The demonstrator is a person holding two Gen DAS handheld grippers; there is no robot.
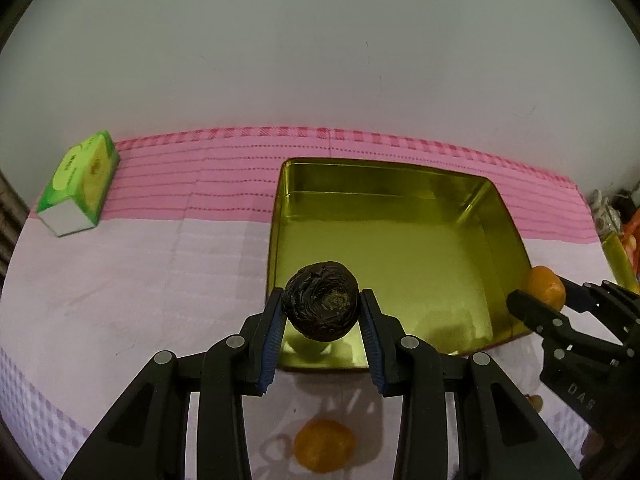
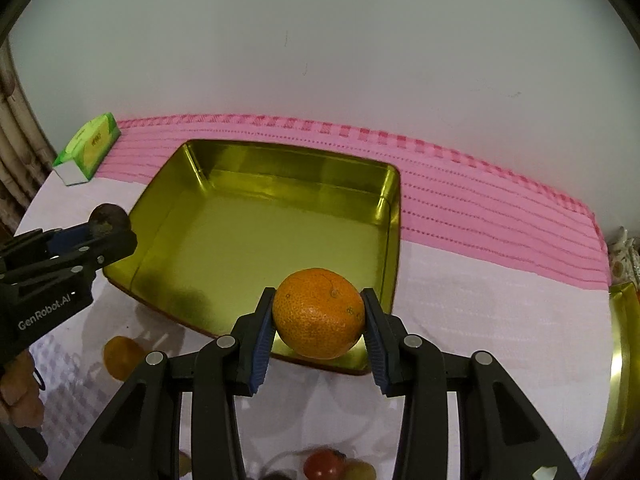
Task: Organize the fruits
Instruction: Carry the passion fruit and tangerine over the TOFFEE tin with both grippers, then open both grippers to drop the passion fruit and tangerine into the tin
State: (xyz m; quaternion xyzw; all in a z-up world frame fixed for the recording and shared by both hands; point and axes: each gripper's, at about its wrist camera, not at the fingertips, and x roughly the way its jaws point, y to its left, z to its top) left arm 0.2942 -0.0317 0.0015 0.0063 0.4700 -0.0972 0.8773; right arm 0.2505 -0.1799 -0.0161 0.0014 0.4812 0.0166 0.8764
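Observation:
My left gripper (image 1: 321, 305) is shut on a dark wrinkled fruit (image 1: 320, 305), held above the near left corner of the gold square tin (image 1: 384, 220). My right gripper (image 2: 319, 312) is shut on an orange (image 2: 319, 312) above the tin's (image 2: 280, 232) near right rim. In the left wrist view the right gripper (image 1: 538, 294) shows at the right with its orange (image 1: 545, 285). In the right wrist view the left gripper (image 2: 108, 226) shows at the left with the dark fruit (image 2: 109, 219). The tin's inside is bare.
A second orange (image 1: 325, 449) lies on the white and pink cloth (image 1: 140, 280) in front of the tin. A green tissue box (image 1: 80, 182) sits at the far left. A red fruit (image 2: 322, 463) and a pale one (image 2: 360, 471) lie nearest me. Another gold tin (image 2: 622, 360) stands at the right edge.

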